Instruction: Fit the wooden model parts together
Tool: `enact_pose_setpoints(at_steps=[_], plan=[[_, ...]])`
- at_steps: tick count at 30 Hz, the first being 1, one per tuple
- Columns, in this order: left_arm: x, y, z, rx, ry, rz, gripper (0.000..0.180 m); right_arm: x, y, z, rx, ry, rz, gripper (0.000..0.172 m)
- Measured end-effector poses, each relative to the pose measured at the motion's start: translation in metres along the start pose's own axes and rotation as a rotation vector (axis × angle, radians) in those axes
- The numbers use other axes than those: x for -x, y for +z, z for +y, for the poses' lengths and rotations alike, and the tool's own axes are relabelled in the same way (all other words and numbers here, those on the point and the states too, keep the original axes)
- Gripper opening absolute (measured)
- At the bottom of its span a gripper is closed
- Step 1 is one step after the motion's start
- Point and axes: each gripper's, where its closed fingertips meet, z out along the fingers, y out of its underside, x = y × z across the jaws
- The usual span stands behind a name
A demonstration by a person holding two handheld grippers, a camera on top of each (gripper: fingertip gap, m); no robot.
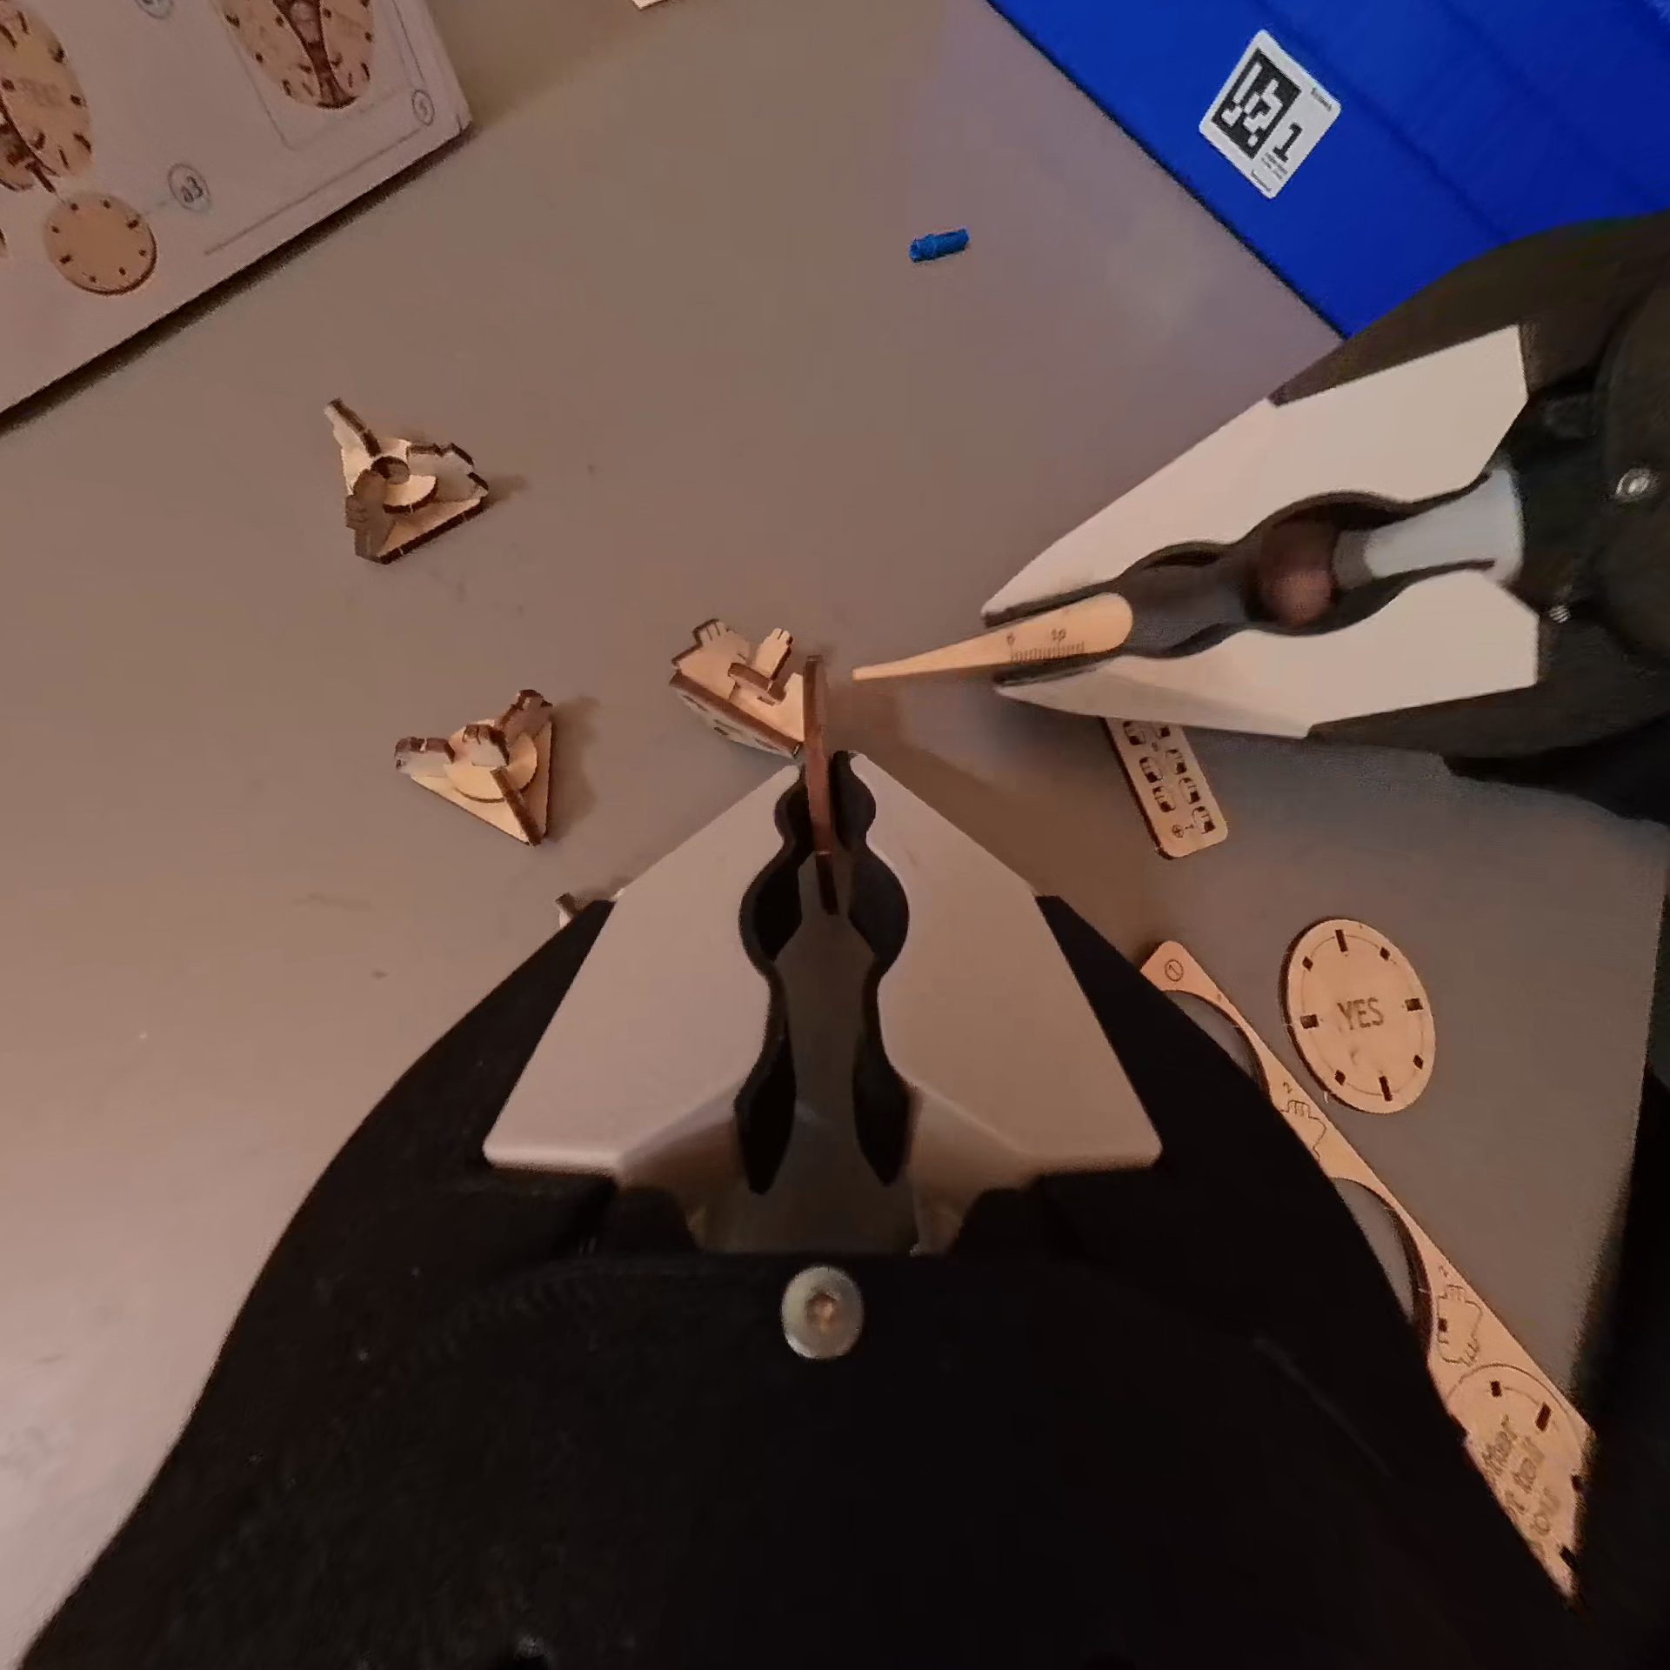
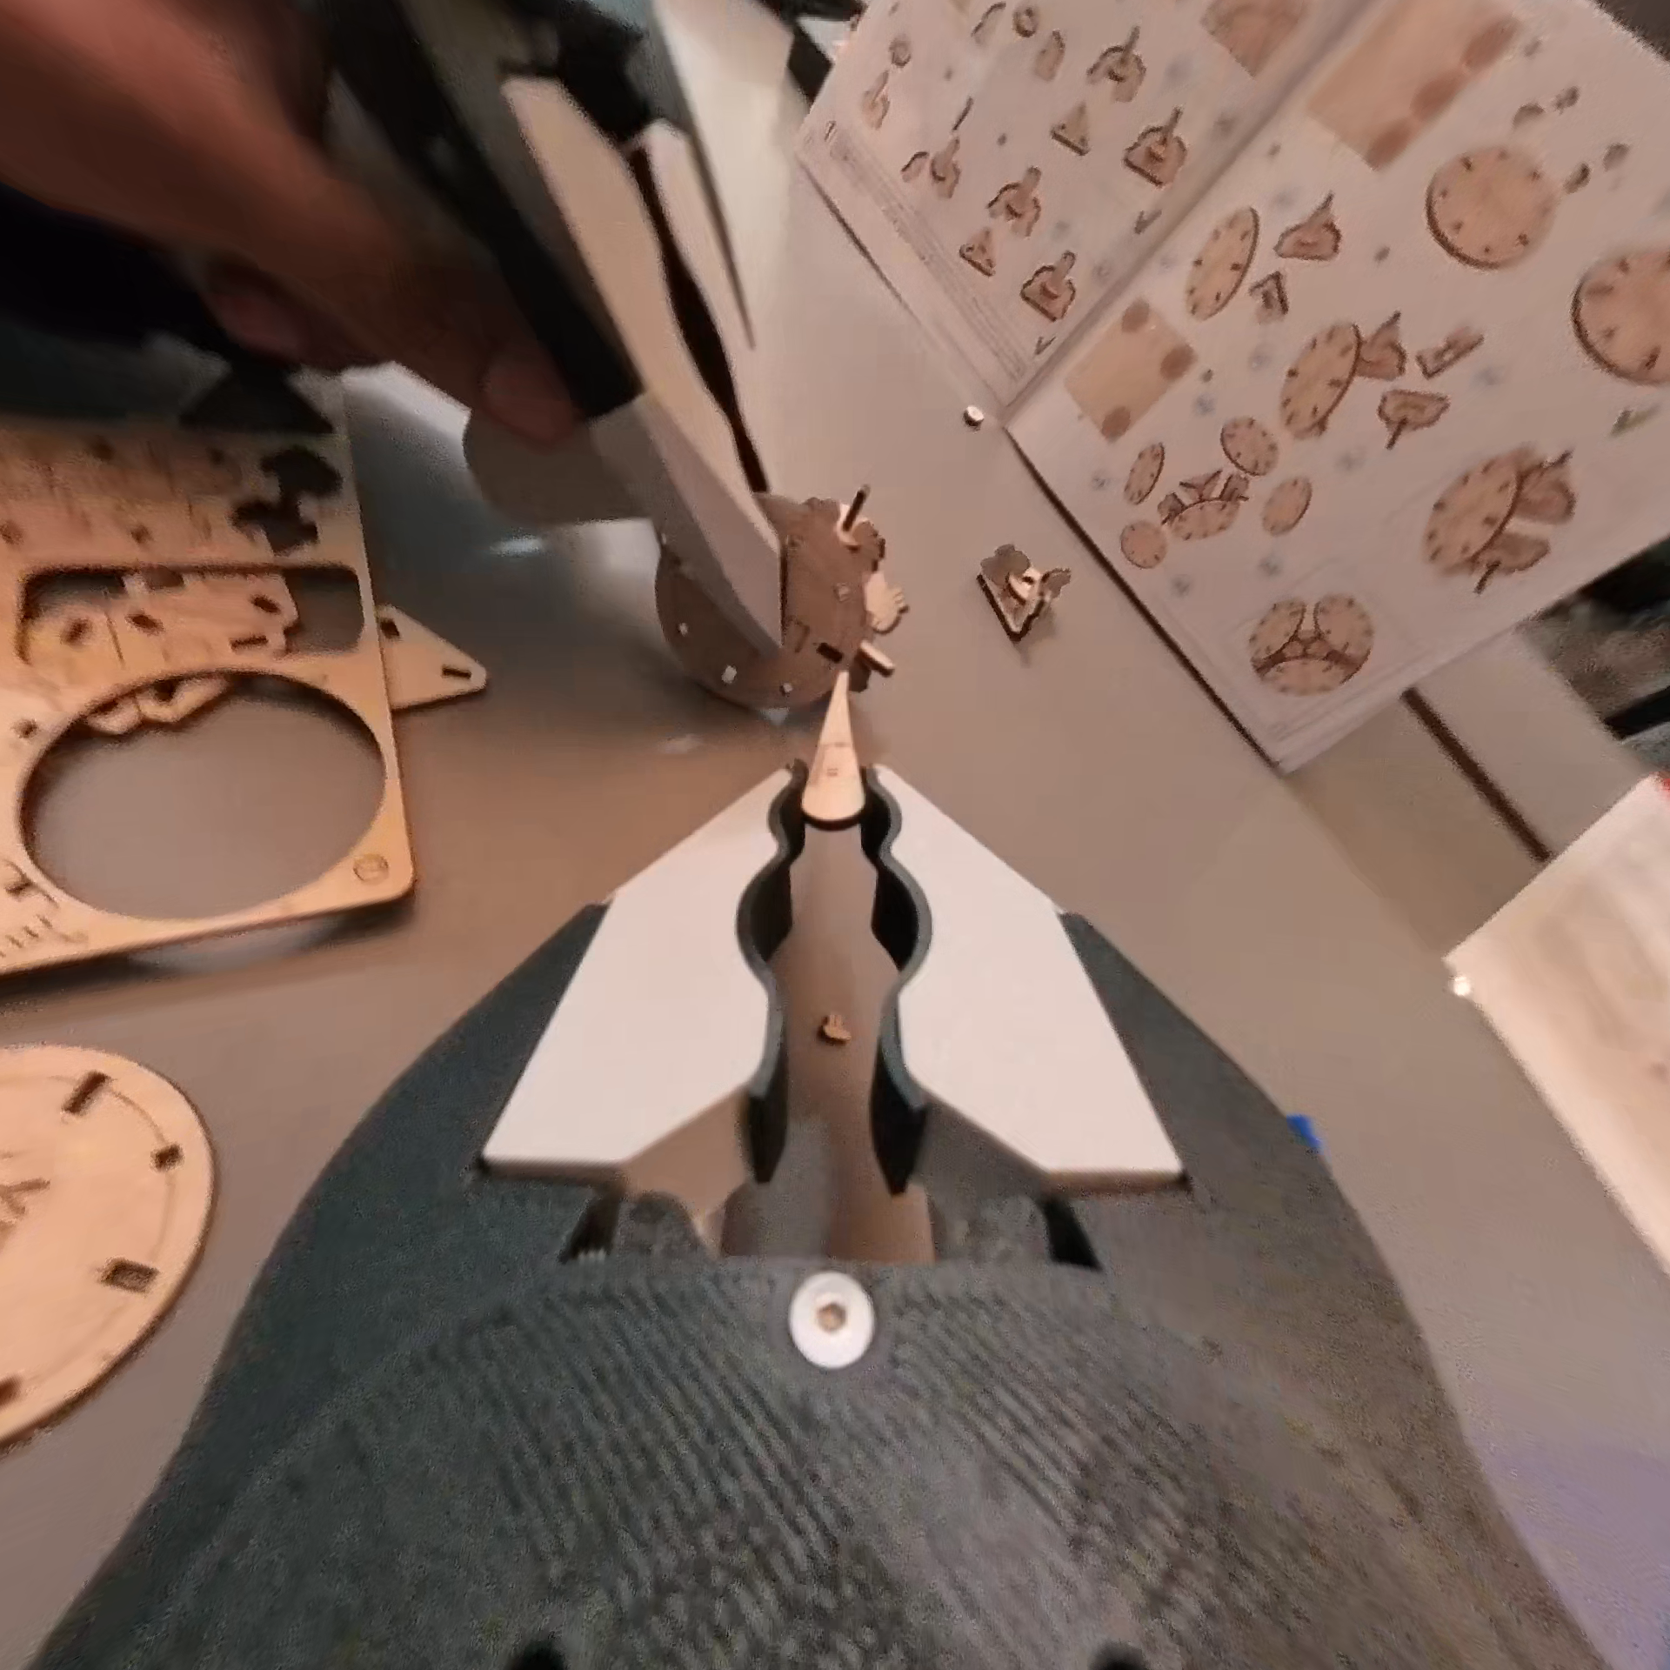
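My left gripper (image 1: 820,768) is shut on a thin round wooden disc (image 1: 818,768), seen edge-on, with a small triangular wooden bracket (image 1: 736,691) fitted on its far face. In the right wrist view the same disc (image 2: 813,601) shows its slotted face below the left gripper's fingers (image 2: 714,506). My right gripper (image 2: 830,786) is shut on a tapered wooden pointer (image 2: 833,759). The pointer's tip sits just at the disc's lower edge. In the left wrist view the pointer (image 1: 985,651) reaches in from the right, its tip a short way from the disc.
Two loose triangular wooden brackets (image 1: 402,483) (image 1: 492,768) lie on the grey table (image 1: 723,361). A round wooden disc (image 1: 1360,1017), a cut-out plywood sheet (image 2: 181,705), printed picture sheets (image 2: 1310,316), a blue box (image 1: 1355,136) and a small blue peg (image 1: 938,246) lie around. My hands' fingertips stand some 4 centimetres from each other.
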Motion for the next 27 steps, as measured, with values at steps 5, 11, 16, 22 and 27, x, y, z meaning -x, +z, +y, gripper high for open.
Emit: enact_pose_setpoints(at_steps=[5, 11, 16, 22, 27], plan=[[0.000, 0.000, 0.000, -0.003, 0.010, -0.019, 0.001, 0.003, -0.002, -0.007, -0.023, 0.244, -0.097, 0.010], [-0.002, 0.002, -0.001, -0.013, -0.010, -0.017, 0.001, -0.001, 0.002, -0.002, 0.008, 0.331, -0.120, 0.010], [-0.002, 0.003, 0.000, -0.015, -0.035, -0.007, 0.001, -0.001, 0.004, -0.003, 0.009, 0.348, -0.130, 0.010], [0.001, 0.003, -0.001, -0.020, -0.038, -0.023, 0.002, -0.001, 0.008, -0.001, 0.034, 0.389, -0.139, 0.010], [0.001, 0.003, 0.000, -0.025, 0.003, -0.041, 0.003, -0.003, 0.009, -0.004, 0.009, 0.473, -0.172, 0.010]])
